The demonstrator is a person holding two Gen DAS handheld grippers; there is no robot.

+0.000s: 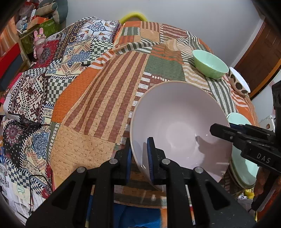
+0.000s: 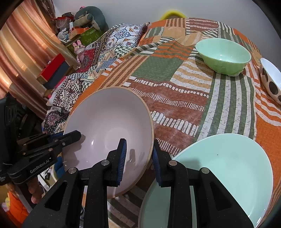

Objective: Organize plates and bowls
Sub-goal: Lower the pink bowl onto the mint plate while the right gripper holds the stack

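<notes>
A large pale pink bowl (image 1: 179, 126) is held tilted above the patchwork bedspread (image 1: 98, 98). My left gripper (image 1: 139, 157) is shut on its near-left rim. My right gripper (image 2: 138, 156) straddles the opposite rim of the pink bowl (image 2: 108, 133), its jaws a little apart with the rim between the pads; it also shows in the left wrist view (image 1: 221, 128). A mint plate (image 2: 228, 168) lies below my right gripper. A green bowl (image 2: 223, 56) and a white bowl with brown spots (image 2: 271, 80) stand further back right.
A patterned pillow (image 2: 105, 50) lies at the back left. A shelf with boxes and a pink rabbit toy (image 2: 79, 50) stands beside the bed. A yellow ring (image 2: 173, 14) shows behind the bed. The bed's front edge is just below my grippers.
</notes>
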